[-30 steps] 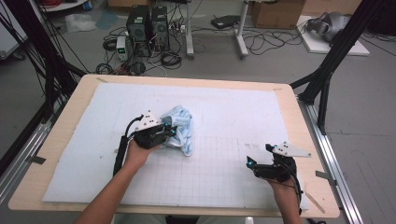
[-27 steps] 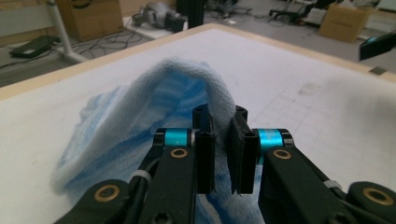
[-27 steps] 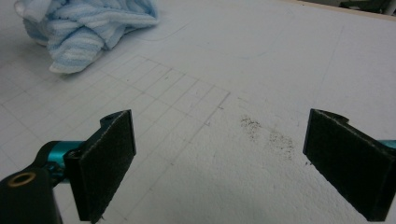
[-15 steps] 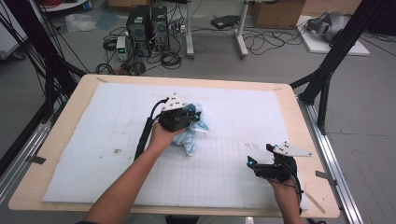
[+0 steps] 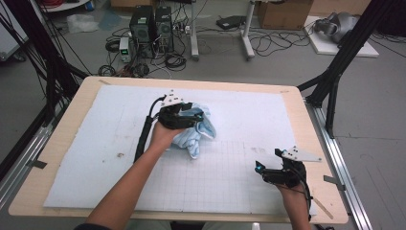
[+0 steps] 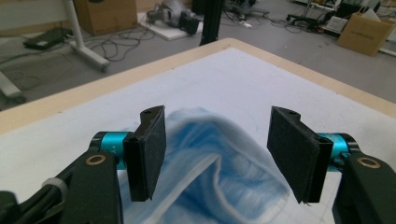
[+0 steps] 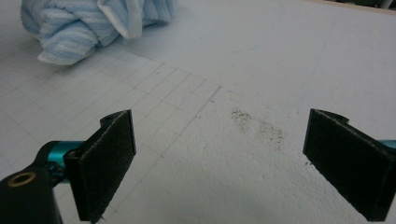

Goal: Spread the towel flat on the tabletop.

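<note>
Towel [image 5: 194, 132] release is in hand: your left gripper [image 6: 217, 156] has just been opening above it, nothing pinched. Right gripper [image 7: 224, 163], well apart from the towel, stands spread; regrip an edge next.

left arm: bare forearm reaches in from the bottom edge, angled toward the middle
left claw [image 5: 194, 116]: hand wrapped round its body, jaws have just been opening, now wide apart, pads gripping nothing
right claw [image 5: 261, 168]: low near the front right, jaws spread wide, nothing between
right hand [image 5: 291, 186]: grips from behind
</note>
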`<act>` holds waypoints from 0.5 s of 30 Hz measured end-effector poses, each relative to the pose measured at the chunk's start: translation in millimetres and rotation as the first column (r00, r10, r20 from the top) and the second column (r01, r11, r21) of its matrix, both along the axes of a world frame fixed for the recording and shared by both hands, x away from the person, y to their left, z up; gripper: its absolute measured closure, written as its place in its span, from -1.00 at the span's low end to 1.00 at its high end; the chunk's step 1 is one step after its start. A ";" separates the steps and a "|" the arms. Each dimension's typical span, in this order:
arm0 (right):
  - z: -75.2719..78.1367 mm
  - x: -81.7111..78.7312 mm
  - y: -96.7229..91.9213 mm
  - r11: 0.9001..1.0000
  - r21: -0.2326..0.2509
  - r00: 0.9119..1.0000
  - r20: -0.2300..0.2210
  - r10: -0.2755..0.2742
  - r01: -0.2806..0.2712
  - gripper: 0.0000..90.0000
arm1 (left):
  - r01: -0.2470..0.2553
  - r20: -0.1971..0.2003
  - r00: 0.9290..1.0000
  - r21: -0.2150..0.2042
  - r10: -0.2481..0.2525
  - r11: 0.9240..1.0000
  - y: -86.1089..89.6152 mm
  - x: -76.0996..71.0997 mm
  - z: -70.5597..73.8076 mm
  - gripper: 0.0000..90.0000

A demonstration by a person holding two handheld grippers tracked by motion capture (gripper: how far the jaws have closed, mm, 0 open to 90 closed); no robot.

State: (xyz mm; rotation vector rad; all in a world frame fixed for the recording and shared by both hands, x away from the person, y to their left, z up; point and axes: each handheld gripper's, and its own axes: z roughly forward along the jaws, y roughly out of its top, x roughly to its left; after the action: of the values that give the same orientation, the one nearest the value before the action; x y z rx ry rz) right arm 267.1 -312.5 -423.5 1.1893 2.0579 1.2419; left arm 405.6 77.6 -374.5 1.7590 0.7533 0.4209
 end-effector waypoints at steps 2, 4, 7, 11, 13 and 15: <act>0.8 -0.7 2.0 1.000 0.007 1.000 -0.004 -0.001 0.001 -0.82 | -0.017 0.006 1.000 -0.002 0.017 1.000 15.2 -3.9 -1.8 -0.17; 1.6 -0.8 3.6 1.000 0.001 1.000 0.001 0.004 -0.004 -0.82 | -0.041 0.002 0.999 0.001 0.041 0.999 29.7 -7.2 -7.3 -0.17; 1.4 -0.2 6.1 1.000 -0.003 1.000 -0.002 0.009 -0.009 -0.82 | -0.068 -0.024 0.997 0.021 0.068 0.997 47.5 -9.7 -20.4 -0.19; 0.9 1.2 10.1 1.000 0.000 1.000 -0.007 0.014 -0.014 -0.82 | -0.088 -0.107 0.990 0.074 0.095 0.993 64.3 -8.8 -45.8 -0.27; 0.7 1.8 12.0 1.000 0.003 1.000 -0.010 0.022 -0.022 -0.82 | -0.084 -0.135 0.986 0.099 0.097 0.992 66.0 -7.4 -54.7 -0.28; 0.6 2.4 13.4 1.000 0.000 1.000 -0.007 0.026 -0.026 -0.82 | -0.071 -0.172 0.981 0.132 0.094 0.989 64.4 -5.3 -64.2 -0.27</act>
State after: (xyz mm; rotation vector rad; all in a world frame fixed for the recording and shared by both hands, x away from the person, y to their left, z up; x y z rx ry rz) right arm 269.5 -299.1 -422.9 1.1719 2.0843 1.2510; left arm 400.2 142.0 -438.7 1.9055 0.9469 0.3772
